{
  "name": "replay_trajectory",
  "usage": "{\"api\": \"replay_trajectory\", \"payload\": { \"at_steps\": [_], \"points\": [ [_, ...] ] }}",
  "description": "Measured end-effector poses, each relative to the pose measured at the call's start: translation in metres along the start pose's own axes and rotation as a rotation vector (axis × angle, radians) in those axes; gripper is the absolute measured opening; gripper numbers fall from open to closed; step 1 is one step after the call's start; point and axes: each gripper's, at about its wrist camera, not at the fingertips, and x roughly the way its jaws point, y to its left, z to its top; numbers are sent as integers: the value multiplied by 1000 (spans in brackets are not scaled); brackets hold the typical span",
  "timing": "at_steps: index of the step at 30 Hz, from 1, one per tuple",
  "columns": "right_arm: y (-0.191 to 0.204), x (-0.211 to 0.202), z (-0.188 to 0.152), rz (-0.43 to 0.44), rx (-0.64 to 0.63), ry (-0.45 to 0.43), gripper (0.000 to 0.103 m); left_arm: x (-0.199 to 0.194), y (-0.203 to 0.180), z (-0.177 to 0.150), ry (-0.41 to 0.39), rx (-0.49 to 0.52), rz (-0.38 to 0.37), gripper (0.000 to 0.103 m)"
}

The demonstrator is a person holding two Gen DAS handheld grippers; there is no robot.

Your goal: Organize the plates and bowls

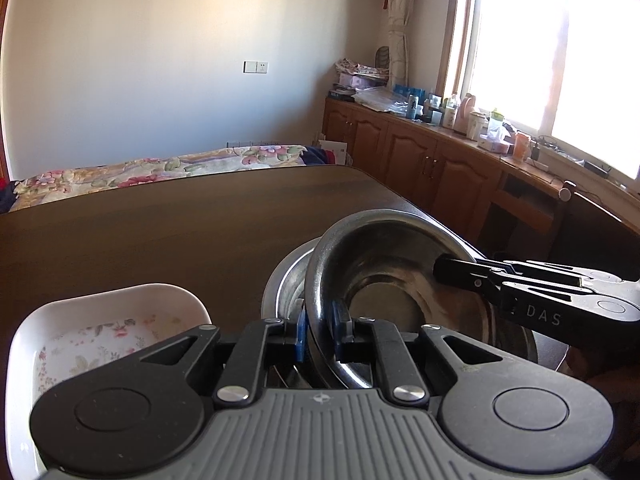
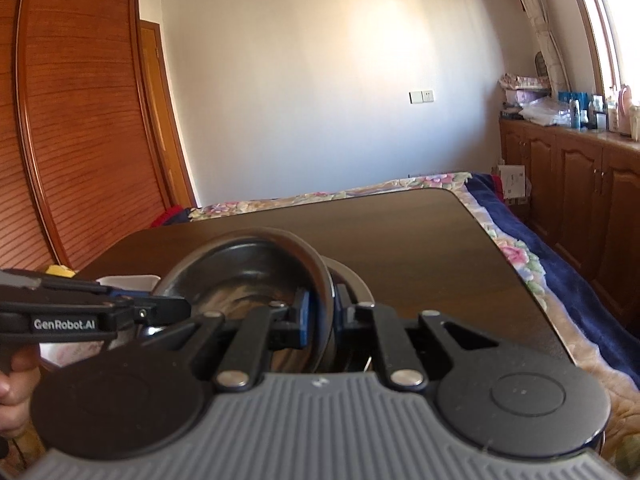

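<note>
A steel bowl [image 1: 394,276] is tilted above a second steel bowl [image 1: 282,286] that rests on the dark wooden table [image 1: 160,232]. My left gripper [image 1: 322,334] is shut on the tilted bowl's near rim, blue pads on either side. My right gripper [image 1: 439,271] reaches in from the right and pinches the opposite rim. In the right wrist view, the right gripper [image 2: 322,316] clamps the steel bowl [image 2: 248,268] rim. There the left gripper [image 2: 182,308] comes in from the left, and the lower bowl [image 2: 354,280] shows behind. A white floral dish [image 1: 108,320] sits to the left.
A bed with a floral blanket [image 1: 168,168] lies past the table's far edge. Wooden cabinets [image 1: 408,152] with bottles and clutter run under the window on the right. A wooden wardrobe [image 2: 80,120] stands at the left. A person's hand [image 2: 12,380] holds the left gripper.
</note>
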Motion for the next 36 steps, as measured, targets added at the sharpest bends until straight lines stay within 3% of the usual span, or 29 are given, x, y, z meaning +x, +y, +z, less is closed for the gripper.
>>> {"api": "replay_trajectory", "payload": {
  "at_steps": [11,14,20,22,24,26,32,36],
  "points": [
    [6,0,2,-33,-57,-19,18,-6,-1,-5,-25,-22,11,14],
    [7,-5,3,-24,-58,-39,29,-10,-1,-4,-40,-26,1,16],
    [7,-13,8,-37,-67,-79,30,-22,-1,-5,-79,-15,10,19],
    [5,-16,8,-43,-58,-89,30,-25,-3,-4,-97,-9,22,25],
    [2,-19,8,-50,-47,-101,33,-28,-3,-6,-114,-2,38,41],
    [0,-22,6,-59,-38,-110,44,-29,-5,-7,-131,9,54,54],
    [-3,-17,-5,-88,-31,-116,59,-26,-10,-16,-162,41,106,91],
    [-2,-11,-14,-107,-38,-105,70,-21,-10,-26,-156,40,124,95]
  ]
}}
